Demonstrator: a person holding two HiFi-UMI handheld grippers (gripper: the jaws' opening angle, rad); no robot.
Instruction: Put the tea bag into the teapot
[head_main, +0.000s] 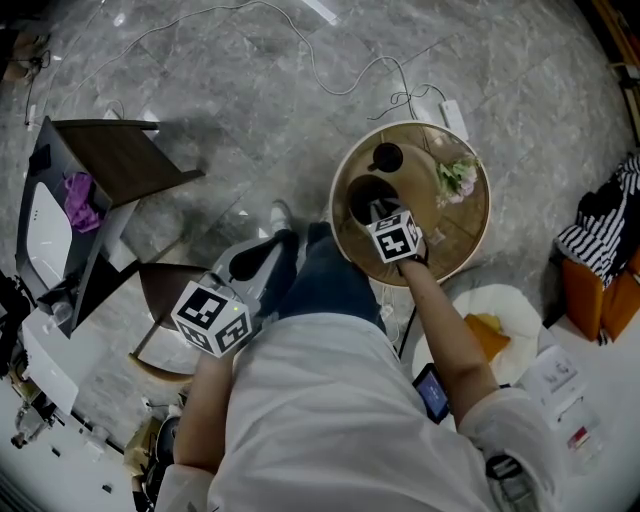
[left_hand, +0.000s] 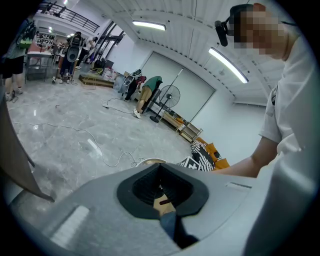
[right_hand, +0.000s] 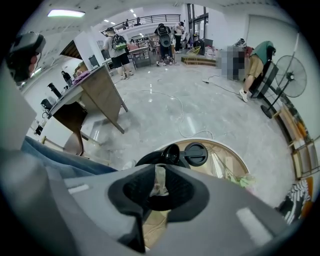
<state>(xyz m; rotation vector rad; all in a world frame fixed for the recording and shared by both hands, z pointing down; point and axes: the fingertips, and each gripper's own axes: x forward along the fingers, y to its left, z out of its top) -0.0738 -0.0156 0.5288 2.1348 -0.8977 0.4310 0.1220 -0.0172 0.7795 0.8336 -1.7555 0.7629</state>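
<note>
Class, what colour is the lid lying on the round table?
Black. The lid shows best in the right gripper view, just beside the teapot.

The person wore a white short-sleeved shirt (head_main: 320, 420), blue jeans (head_main: 335, 285) and a pale shoe (head_main: 280, 215). A black camera (left_hand: 223, 27) was mounted at the head.

The left gripper (left_hand: 161, 189) had a smooth, rounded grey shell. Black ribbed pads lined its jaws and formed a dark collar with soft corners. A shallow rectangular recess marked the shell on either side.

The right gripper (right_hand: 157, 187) was of the same make, with a grey shell and black ribbed pads.

The left cube (head_main: 212, 318) and the right cube (head_main: 398, 237) were white, with a black square marker on each visible face.
</note>
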